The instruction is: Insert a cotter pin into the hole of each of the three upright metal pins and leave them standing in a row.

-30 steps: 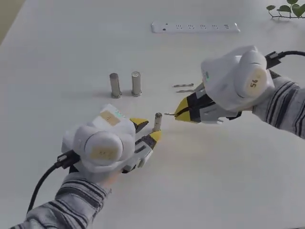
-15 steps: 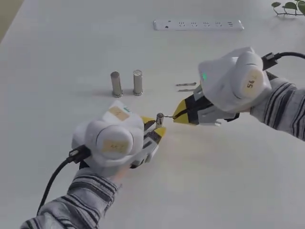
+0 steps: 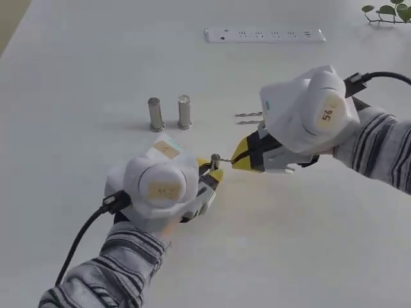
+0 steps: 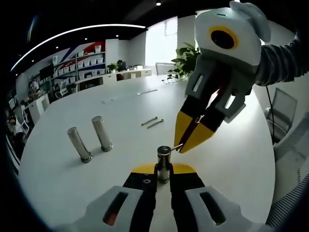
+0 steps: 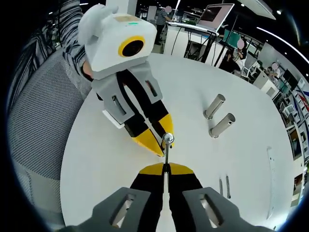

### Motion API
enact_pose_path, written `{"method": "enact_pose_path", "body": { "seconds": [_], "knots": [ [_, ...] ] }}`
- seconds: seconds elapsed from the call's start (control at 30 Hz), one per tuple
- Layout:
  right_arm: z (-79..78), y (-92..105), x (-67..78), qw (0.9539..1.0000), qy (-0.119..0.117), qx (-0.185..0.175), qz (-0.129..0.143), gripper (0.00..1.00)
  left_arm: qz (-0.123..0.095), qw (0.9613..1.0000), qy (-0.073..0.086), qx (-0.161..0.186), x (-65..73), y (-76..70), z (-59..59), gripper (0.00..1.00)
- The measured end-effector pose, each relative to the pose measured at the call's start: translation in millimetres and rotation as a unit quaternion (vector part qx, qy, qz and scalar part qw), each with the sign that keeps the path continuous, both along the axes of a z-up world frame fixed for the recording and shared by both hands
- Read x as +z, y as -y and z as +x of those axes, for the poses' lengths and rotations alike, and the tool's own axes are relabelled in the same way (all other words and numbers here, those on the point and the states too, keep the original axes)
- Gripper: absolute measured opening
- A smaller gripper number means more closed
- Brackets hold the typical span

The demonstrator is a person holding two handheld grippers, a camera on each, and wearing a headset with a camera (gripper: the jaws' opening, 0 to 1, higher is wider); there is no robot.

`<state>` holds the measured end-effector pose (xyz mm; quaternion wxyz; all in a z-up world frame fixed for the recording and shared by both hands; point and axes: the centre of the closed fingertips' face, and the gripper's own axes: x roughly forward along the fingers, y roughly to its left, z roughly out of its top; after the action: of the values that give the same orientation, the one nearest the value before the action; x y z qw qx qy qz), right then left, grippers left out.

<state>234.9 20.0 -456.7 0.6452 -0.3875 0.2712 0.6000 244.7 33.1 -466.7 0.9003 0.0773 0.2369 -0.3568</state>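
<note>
A short metal pin (image 3: 215,159) stands upright in front of me, and my left gripper (image 3: 209,176) is shut on its lower body (image 4: 163,162). From the right, my right gripper (image 3: 236,156) is shut on a thin cotter pin (image 4: 177,146). The cotter pin's tip touches the head of the held pin (image 5: 168,138); I cannot tell whether it is in the hole. Two more metal pins (image 3: 155,114) (image 3: 185,111) stand side by side farther back. Two spare cotter pins (image 3: 249,118) lie flat to their right.
A white power strip (image 3: 264,35) lies along the far side of the white table (image 3: 77,77). A small green plant (image 3: 388,13) sits at the far right corner. Each gripper trails a black cable (image 3: 83,231).
My left gripper has moved in and shut on the near metal pin. My right gripper has shifted left, bringing the cotter pin's tip to the pin's head.
</note>
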Motion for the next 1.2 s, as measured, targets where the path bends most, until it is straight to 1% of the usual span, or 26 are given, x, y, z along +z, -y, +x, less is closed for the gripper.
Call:
{"method": "enact_pose_path", "body": {
  "seconds": [0.2, 0.23, 0.3, 0.37, 0.47, 0.53, 0.83, 1.0, 1.1, 1.17, 1.2],
  "knots": [
    [-0.3, 2.4, 0.2, 0.9999, -0.001, -0.011, -0.01, 0.0, 0.009, 0.9999, 0.007, 0.001, -1.3, 0.4, 0.0, 0.05],
    [-0.7, 3.0, -0.1, 0.9997, -0.007, -0.018, -0.012, 0.0, 0.009, 0.9999, 0.008, 0.001, -1.3, 0.5, 0.0, 0.05],
    [0.2, 3.3, 0.5, 0.9995, -0.009, -0.027, -0.015, 0.0, 0.009, 0.9999, 0.007, 0.003, -1.6, 0.5, 0.0, 0.05],
    [-0.8, 2.8, 2.8, 0.9994, -0.005, -0.028, -0.02, 0.0, 0.01, 0.9999, 0.009, 0.002, -1.8, 0.5, 0.1, 0.05],
    [-2.0, 0.4, 6.2, 0.9996, 0.001, -0.025, -0.016, 0.0, 0.009, 0.9999, 0.008, 0.002, -1.7, 0.9, -0.6, 0.05],
    [-0.5, -0.4, 4.0, 0.9996, 0.002, -0.026, -0.014, 0.0, 0.01, 0.9999, 0.011, 0.002, -1.8, 1.6, -0.7, 0.05],
    [-0.1, -6.1, 5.0, 0.9997, 0.008, -0.021, -0.012, 0.0, 0.011, 0.9998, 0.013, 0.001, -1.9, 4.3, -0.9, 0.05],
    [0.1, -9.9, 5.9, 0.9995, 0.001, -0.031, -0.002, 0.0, 0.01, 0.9998, 0.014, 0.005, -1.7, 4.3, -0.6, 0.05],
    [-0.9, -11.9, 8.1, 0.9993, -0.008, -0.035, 0.008, 0.0, 0.009, 0.9998, 0.015, 0.006, -1.6, 4.2, -0.4, 0.05],
    [-3.1, -12.7, 11.9, 0.9988, -0.017, -0.043, 0.016, 0.02, 0.009, 0.9998, 0.015, 0.005, -1.7, 4.2, -0.1, 0.05],
    [-3.0, -12.0, 12.7, 0.9987, -0.017, -0.046, 0.015, 0.04, 0.008, 0.9998, 0.015, 0.006, -1.7, 4.1, -0.1, 0.05]
  ]
}}
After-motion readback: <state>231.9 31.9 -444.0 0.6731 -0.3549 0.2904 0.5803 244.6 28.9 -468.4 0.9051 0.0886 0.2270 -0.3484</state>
